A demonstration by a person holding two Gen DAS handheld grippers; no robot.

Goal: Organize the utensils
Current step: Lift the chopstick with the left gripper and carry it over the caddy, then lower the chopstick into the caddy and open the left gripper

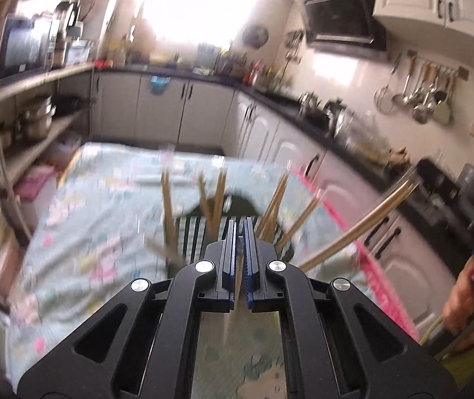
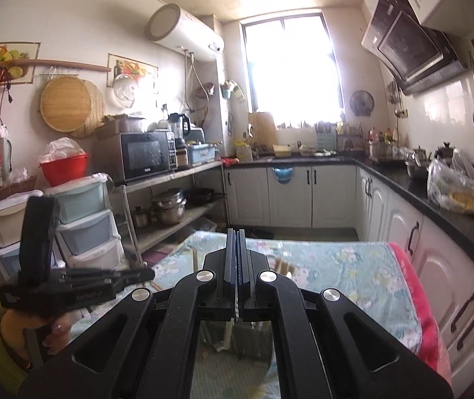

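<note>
Left gripper clenched on one chopstick directly above the holder, likely for insertion; right gripper closed, seemingly empty.

Home kitchen, microwave, range hood, seemingly lived-in

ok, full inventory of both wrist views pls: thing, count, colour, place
chopsticks: several, tan, upright in holder, blurred
holder: one, dark striped, on table under left tongs
tablecloth: one, pale green floral, over table
microwave: one, black, left shelf
pots: a few, steel, lower shelf
drawers: one stack, pastel, left
range hood: one, black, right wall
ladles: several, steel, on wall rail
left tongs: black, shut on a chopstick
right tongs: black, shut, nothing visibly held
</note>
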